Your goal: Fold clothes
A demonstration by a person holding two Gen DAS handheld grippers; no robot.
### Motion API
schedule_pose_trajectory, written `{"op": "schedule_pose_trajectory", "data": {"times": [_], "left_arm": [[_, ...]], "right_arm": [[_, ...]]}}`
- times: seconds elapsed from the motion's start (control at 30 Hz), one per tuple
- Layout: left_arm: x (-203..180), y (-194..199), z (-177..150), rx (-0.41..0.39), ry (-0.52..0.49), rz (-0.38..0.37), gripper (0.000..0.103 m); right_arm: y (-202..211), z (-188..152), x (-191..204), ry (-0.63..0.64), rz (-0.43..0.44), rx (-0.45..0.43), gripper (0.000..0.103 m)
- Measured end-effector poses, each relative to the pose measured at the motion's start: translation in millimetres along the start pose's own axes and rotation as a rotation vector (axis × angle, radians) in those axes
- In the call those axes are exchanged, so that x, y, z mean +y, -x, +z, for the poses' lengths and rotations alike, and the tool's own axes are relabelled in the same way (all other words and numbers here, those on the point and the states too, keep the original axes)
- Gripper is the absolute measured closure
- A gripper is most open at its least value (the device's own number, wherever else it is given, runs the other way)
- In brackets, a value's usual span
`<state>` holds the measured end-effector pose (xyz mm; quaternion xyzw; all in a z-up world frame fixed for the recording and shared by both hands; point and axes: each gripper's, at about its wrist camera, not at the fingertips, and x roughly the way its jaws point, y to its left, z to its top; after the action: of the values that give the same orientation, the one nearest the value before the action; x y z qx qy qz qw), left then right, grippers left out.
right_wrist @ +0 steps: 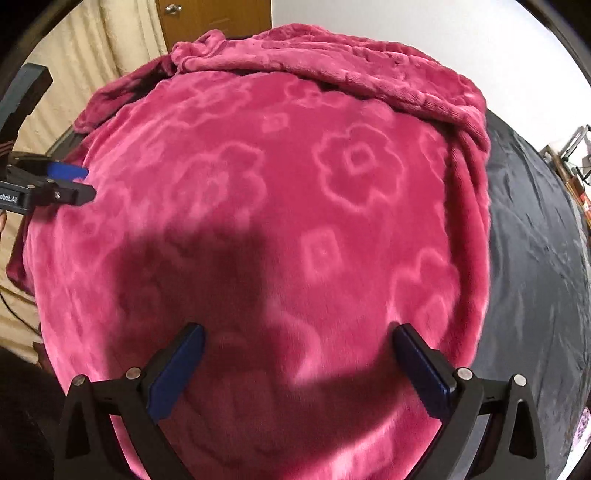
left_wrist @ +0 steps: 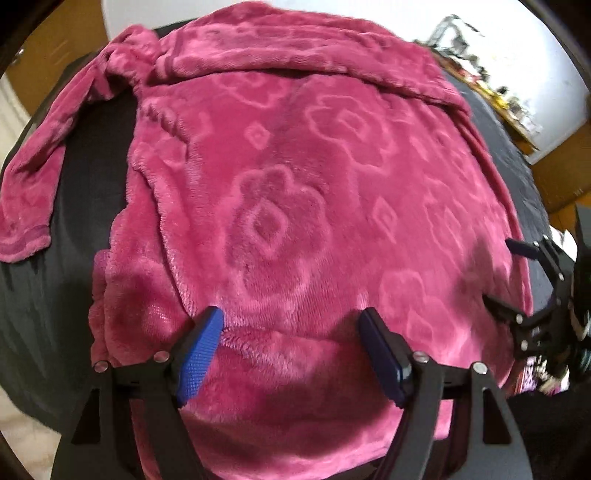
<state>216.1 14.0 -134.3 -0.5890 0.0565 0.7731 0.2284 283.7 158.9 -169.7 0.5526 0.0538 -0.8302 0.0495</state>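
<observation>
While the deep pink fleece garment embossed with a flower pattern (left_wrist: 280, 206) is spread flat over the dark grey cloth-covered counter (left_wrist: 33, 302), both tools are held above its near part, pointed steeply down at it. The left tool (left_wrist: 291, 350) is seen with its blue-padded fingers (left_wrist: 199, 354) set wide apart, and nothing is gripped between them; only plush fabric is seen below the gap. The right tool (right_wrist: 297, 369) is likewise spread wide over the garment, with no fabric pinched. In the left wrist view the right tool is seen at the right edge, over the garment's right border; in the right wrist view the left tool is seen at the left edge, over the left border. One long pink sleeve (left_wrist: 33, 177) is stretched out to the left across the dark counter, and the far part of the garment is folded back on itself in a thick rumpled band (right_wrist: 332, 62). A dark shadow (right_wrist: 207, 280) is cast on the fleece ahead of the right tool. A wooden door (right_wrist: 214, 18) and a cream curtain (right_wrist: 92, 48) are visible beyond.
</observation>
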Motion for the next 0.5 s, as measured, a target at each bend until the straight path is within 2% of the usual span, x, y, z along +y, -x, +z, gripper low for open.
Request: {"op": "schedule_pose_trajectory", "data": {"times": [0.13, 0.23, 0.37, 0.5], "left_arm": [[12.9, 14.0, -31.0, -0.033, -0.031, -0.072, 0.025], [49.0, 30.5, -30.3, -0.062, 0.046, -0.138, 0.024], [110.4, 68.6, -26.5, -0.197, 0.167, -0.061, 0.024], [201.0, 86.7, -11.7, -0.306, 0.395, -0.055, 0.024]], "right_arm": [[1.2, -2.2, -0.8, -0.044, -0.028, 0.027, 0.0], [-2.3, 7.0, -2.6, -0.07, -0.039, 0.087, 0.0], [-7.1, 19.1, -4.8, -0.114, -0.062, 0.176, 0.0], [-8.5, 20.9, -9.2, -0.203, -0.082, 0.21, 0.0]]}}
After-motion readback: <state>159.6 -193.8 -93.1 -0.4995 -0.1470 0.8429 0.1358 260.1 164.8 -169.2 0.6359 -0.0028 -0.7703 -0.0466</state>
